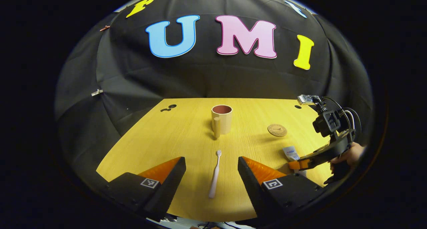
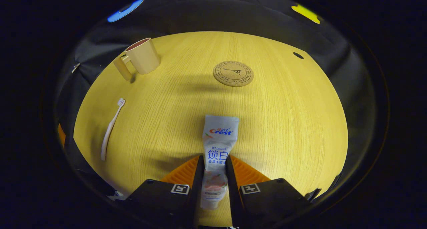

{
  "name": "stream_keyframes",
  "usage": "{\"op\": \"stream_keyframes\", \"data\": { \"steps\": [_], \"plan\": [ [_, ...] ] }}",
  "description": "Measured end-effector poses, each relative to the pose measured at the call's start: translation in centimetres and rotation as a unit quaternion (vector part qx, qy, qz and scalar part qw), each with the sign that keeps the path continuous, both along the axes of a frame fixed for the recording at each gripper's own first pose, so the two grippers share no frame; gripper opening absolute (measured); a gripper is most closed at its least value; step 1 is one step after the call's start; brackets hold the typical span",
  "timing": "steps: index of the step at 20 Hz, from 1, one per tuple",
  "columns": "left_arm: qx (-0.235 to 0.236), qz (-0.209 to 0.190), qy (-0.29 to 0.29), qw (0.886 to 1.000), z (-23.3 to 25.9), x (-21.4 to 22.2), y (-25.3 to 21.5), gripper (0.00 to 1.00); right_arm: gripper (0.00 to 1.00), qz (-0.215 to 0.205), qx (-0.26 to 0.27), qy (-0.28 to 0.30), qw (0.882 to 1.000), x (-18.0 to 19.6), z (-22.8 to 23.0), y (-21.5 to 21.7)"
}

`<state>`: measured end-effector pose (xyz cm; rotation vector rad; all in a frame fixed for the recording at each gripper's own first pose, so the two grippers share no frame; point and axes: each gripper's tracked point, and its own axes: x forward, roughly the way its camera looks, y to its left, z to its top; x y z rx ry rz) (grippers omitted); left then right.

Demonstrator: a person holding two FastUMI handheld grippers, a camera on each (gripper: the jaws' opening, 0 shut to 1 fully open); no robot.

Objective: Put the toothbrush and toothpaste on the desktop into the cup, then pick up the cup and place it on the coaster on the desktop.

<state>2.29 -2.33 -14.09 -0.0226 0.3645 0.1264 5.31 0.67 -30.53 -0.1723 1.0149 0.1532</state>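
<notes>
A black cloth wall stands behind a yellow wooden surface (image 1: 186, 135). In the left gripper view, the cup (image 1: 222, 118) stands upright near the far side of the surface, with its handle turned toward the camera. The cup is empty inside as far as can be seen. The round coaster (image 1: 277, 130) lies flat to the right of the cup, well apart from it. The toothbrush (image 1: 215, 174) lies flat on the surface, with its bristle end pointing toward the cup. The left claw (image 1: 211, 175) is wide open, with one finger on each side of the toothbrush and not touching it.

In the right gripper view, the toothpaste (image 2: 218, 145) lies on the surface with its flat end pointing toward the coaster. The right claw (image 2: 213, 180) is closed on the toothpaste, and both fingers press on the sides of the tube near its cap end. In the left gripper view, the right claw sits at the right edge of the surface, and a hand (image 1: 348, 155) holds it from behind
</notes>
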Motion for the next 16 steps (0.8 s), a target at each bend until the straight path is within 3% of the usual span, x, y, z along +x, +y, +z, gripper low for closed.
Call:
{"op": "stream_keyframes", "data": {
  "steps": [1,5,6,7,16],
  "plan": [
    [-0.003,-0.001,0.003,1.0,-0.2,0.1,0.0,0.98,0.35,0.002,-0.001,-0.001,1.0,0.1,-0.2,-0.1],
    [-0.019,-0.001,0.013,1.0,-0.7,0.9,0.4,0.98,0.31,0.006,0.004,0.0,1.0,0.2,0.0,-0.1],
    [-0.024,-0.002,0.018,1.0,-0.8,1.2,0.7,0.98,0.26,0.007,0.002,-0.001,1.0,0.2,0.1,-0.4],
    [-0.027,-0.001,0.023,0.999,-1.1,1.6,1.0,0.98,0.31,0.007,0.0,-0.007,1.0,0.3,0.4,-0.7],
    [-0.064,-0.017,0.121,0.99,-5.6,4.9,2.3,0.98,0.31,-0.013,0.024,-0.063,0.998,1.7,5.7,-3.7]
  ]
}}
